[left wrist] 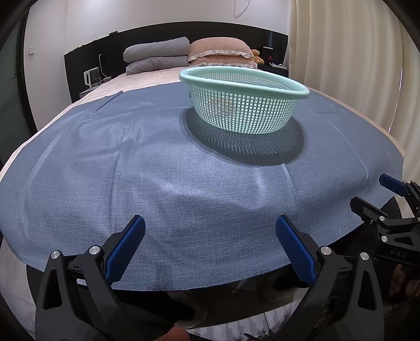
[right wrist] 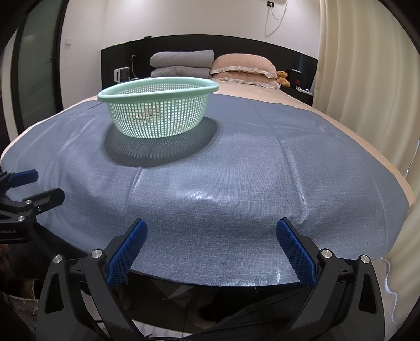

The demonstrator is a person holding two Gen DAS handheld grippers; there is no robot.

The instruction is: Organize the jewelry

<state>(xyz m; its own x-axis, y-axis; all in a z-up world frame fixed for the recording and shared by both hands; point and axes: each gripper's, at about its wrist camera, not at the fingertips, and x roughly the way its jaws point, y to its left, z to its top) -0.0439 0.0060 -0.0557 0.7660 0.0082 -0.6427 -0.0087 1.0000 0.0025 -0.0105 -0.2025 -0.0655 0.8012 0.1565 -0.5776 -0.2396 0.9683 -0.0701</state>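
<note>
**Bedroom, basket on blue cloth, both hand-held grippers spread**

Bedroom; bed covered near its foot by a blue cloth. Black headboard at the back, grey folded duvet and pink pillows against it, curtain on the right.

Left wrist view only: white kettle clear at the bed's left side, plus the right hand-held gripper at the right edge. Right wrist view only: wall socket with cable up top, small teddy sharper beside the pillows, and the left hand-held gripper at the left edge.

Mint mesh basket sits upright on the cloth, well ahead of both grippers. From the left hand-held gripper it is ahead and to the right; from the right hand-held gripper the basket is ahead and to the left. Something pale shows through the mesh, too blurred to identify; no jewelry clearly visible.

Both grippers: fingers wide apart, nothing between them, hovering over the cloth's near edge.
</note>
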